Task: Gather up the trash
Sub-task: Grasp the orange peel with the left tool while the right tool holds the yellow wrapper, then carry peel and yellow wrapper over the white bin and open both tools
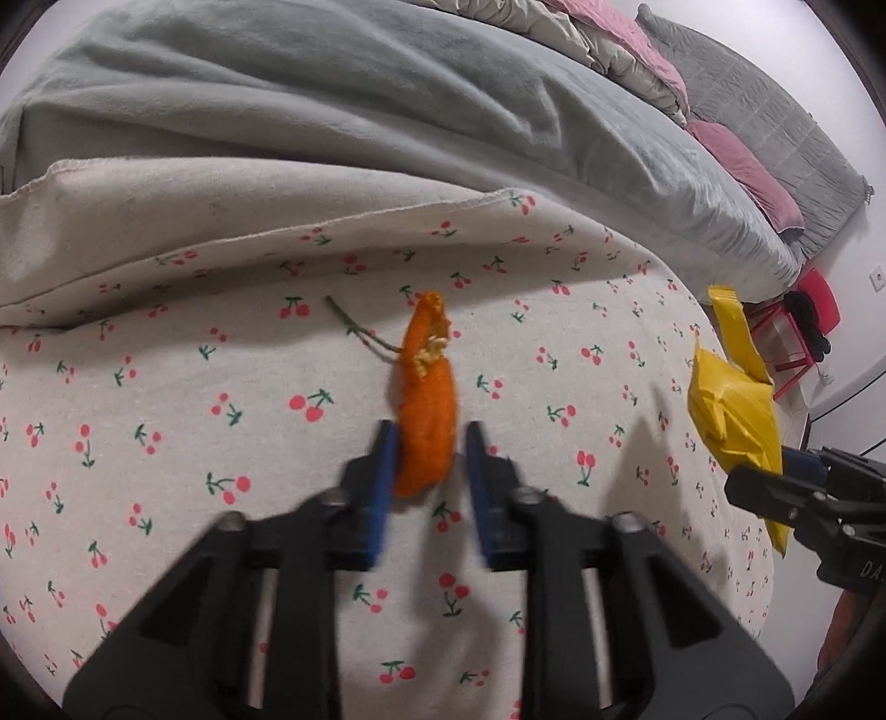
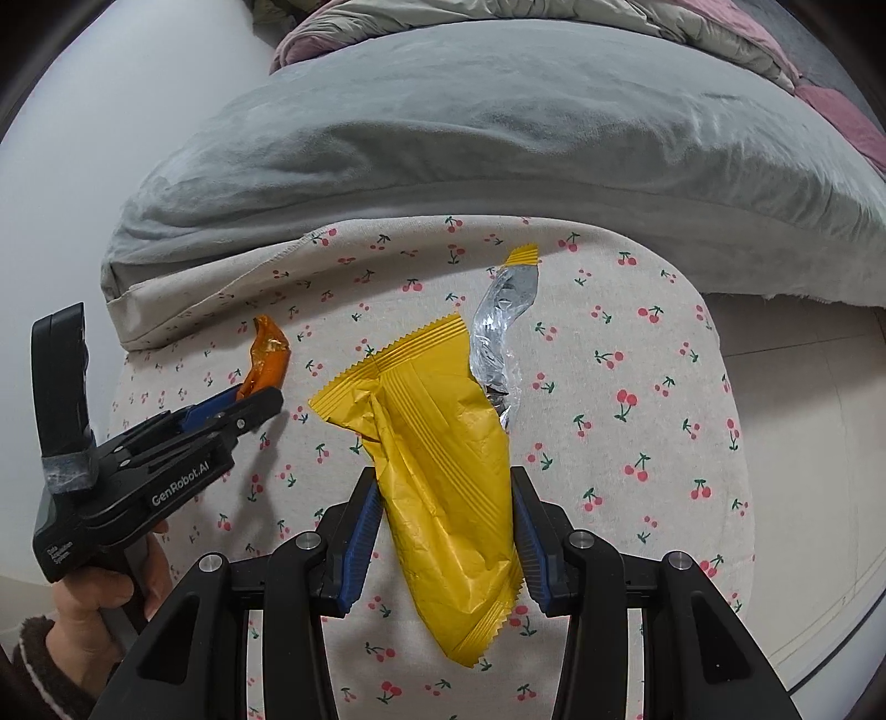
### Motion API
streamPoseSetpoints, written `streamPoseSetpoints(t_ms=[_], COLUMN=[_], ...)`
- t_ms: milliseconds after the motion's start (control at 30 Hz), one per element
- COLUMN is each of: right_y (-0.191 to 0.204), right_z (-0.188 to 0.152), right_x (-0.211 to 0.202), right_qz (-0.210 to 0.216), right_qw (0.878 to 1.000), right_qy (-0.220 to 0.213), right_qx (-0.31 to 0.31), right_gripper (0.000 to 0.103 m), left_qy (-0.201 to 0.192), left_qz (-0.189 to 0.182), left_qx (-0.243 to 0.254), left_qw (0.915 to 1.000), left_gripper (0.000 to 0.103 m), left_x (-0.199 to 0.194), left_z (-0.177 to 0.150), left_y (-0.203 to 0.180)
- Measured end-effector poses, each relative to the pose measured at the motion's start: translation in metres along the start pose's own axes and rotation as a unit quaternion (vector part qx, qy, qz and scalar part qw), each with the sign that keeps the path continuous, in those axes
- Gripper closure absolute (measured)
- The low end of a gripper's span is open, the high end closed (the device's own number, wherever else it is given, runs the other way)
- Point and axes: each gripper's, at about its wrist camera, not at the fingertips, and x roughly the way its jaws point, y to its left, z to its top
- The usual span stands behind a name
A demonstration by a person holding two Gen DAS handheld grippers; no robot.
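A cherry-print cloth (image 1: 166,399) covers a rounded surface pushed up against a bed, and both grippers are down over it, angled steeply at the fabric. Nearest in, the left gripper (image 1: 426,443) has its blue pads either side of the orange peel (image 1: 429,410); the left pad looks to touch the peel, a sliver of gap shows at the right one, and the picture is blurred there. From the right wrist view the same gripper (image 2: 243,396) reads as pressed onto the peel's (image 2: 268,360) near end, with a hand (image 2: 105,603) in a dark fuzzy cuff wrapped round its handle. A thin green stem (image 1: 354,327) lies just beside the peel's far end. Over on the right, the right gripper (image 2: 446,531) pinches the yellow wrapper (image 2: 437,443), pads against both of its sides, its torn silver lining (image 2: 501,327) curling out beyond. The cloth lies open around both pieces; its right edge drops away to pale floor (image 2: 803,443). Farther back a grey blanket (image 2: 470,122) rises like a wall, pink and beige bedding (image 1: 609,33) behind it, and a red stool (image 1: 814,310) stands by the far wall
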Motion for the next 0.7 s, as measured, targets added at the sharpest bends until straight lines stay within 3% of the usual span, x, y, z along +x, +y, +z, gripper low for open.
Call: streamPoseSetpoints(t_ms=[367, 700], right_y=[0.008, 0.041], right_z=[0.002, -0.003], right_x=[-0.002, -0.004], right_qz=[0.014, 0.028], right_qw=[1.0, 0.999], right_qy=[-0.008, -0.012], right_qx=[0.003, -0.023], right_gripper=[0.057, 0.057], left_qy=[-0.01, -0.021], left_qz=[0.003, 0.014], left_qx=[0.007, 0.017], left_qw=[0.9999, 0.9995], left_gripper=[0.089, 0.089], left_x=[-0.038, -0.073], left_z=[-0.011, -0.027], left_y=[0.011, 0.02])
